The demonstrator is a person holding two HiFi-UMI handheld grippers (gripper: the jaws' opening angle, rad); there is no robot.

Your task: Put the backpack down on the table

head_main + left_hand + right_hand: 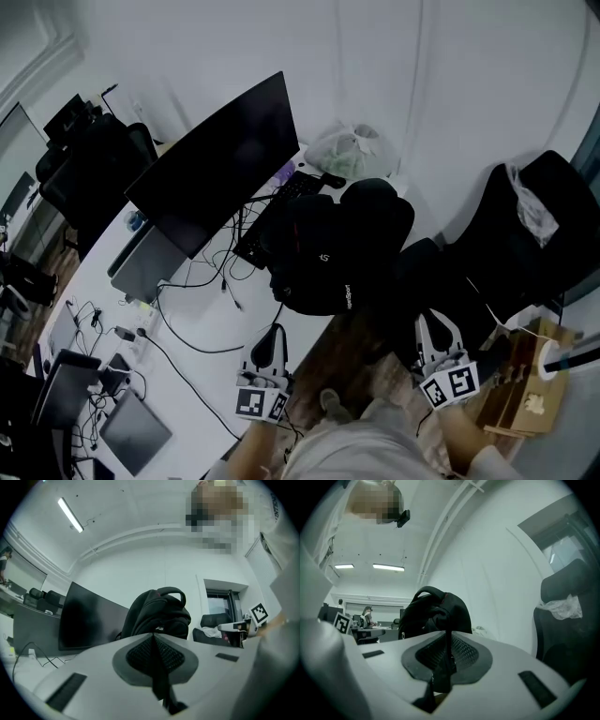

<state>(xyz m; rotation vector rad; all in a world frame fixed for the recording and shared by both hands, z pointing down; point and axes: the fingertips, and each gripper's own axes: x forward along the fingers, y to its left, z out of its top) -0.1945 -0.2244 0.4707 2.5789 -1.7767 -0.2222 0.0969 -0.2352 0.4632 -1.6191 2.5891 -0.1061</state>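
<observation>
The black backpack [337, 253] stands upright on the white table [202, 323], near its right edge, with its top handle up. It also fills the middle of the left gripper view [157, 613] and the right gripper view [433, 611]. My left gripper [272, 345] sits low at the table's near edge, apart from the backpack, its jaws together on nothing [153, 637]. My right gripper [441, 342] hovers off the table's right side, in front of a dark chair and apart from the backpack. Its jaws stand almost together, nothing between them [447, 634].
A large dark monitor [220, 155] and a keyboard [281, 202] stand behind and left of the backpack, with loose cables around them. A plastic bag [349, 150] lies at the far end. A black chair [534, 225] and a cardboard box [530, 394] are at the right.
</observation>
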